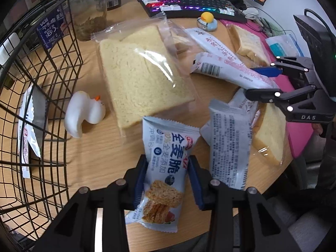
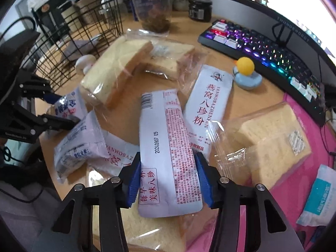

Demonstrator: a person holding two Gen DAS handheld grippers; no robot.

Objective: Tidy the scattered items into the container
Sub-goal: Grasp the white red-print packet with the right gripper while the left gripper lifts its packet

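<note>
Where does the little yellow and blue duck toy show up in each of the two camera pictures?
Left wrist view: the duck toy sits top centre-right, just below the keyboard.
Right wrist view: the duck toy sits right of centre, upper half, again beside the keyboard.
Shared landmark: the lit keyboard.

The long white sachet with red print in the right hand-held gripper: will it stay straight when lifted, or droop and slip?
The long white sachet with red print is gripped near one end, so its far end will probably droop. It looks flat and thin, so likely light. Its film looks smooth, so it might slide between the blue pads of the right hand-held gripper.
</note>
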